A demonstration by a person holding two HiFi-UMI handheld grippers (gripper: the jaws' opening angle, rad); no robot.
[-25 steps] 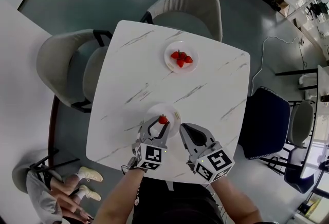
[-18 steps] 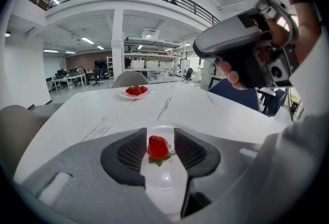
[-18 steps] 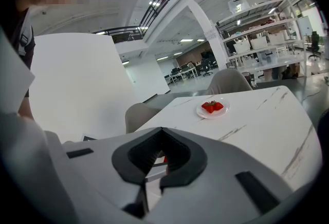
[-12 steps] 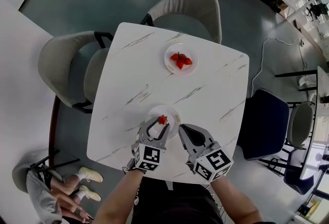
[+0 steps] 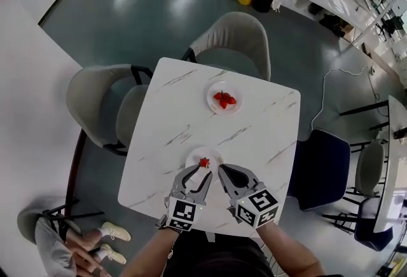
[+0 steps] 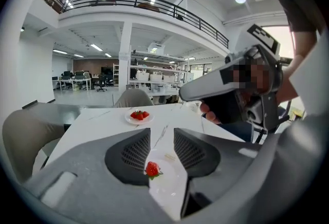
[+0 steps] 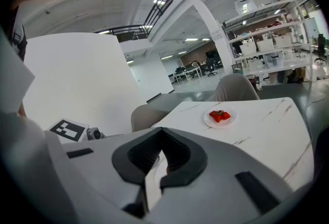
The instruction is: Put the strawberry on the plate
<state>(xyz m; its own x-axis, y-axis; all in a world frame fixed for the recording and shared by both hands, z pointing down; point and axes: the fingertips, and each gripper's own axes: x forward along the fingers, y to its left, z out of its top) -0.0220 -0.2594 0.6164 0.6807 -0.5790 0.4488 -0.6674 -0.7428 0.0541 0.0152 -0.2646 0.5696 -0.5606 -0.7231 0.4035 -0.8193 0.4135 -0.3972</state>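
One strawberry (image 5: 204, 162) lies on the small white near plate (image 5: 193, 155), just past the tips of my left gripper (image 5: 200, 172), which is open and holds nothing. In the left gripper view the same strawberry (image 6: 152, 168) rests on the plate (image 6: 172, 183) below the gap of the left gripper (image 6: 161, 141). My right gripper (image 5: 224, 171) hovers beside the plate's right edge, shut and empty; its tips meet in its own view as well (image 7: 162, 131). A second plate (image 5: 222, 98) with several strawberries sits farther back.
The white marble table (image 5: 254, 136) has grey chairs at the far side (image 5: 235, 37) and the left (image 5: 102, 104), and a dark blue chair (image 5: 321, 171) on the right. A seated person's feet (image 5: 111, 234) show at the lower left.
My left gripper has drawn back a little toward me, so the strawberry on the near plate now lies beyond its tips instead of between them. The head view has shifted.
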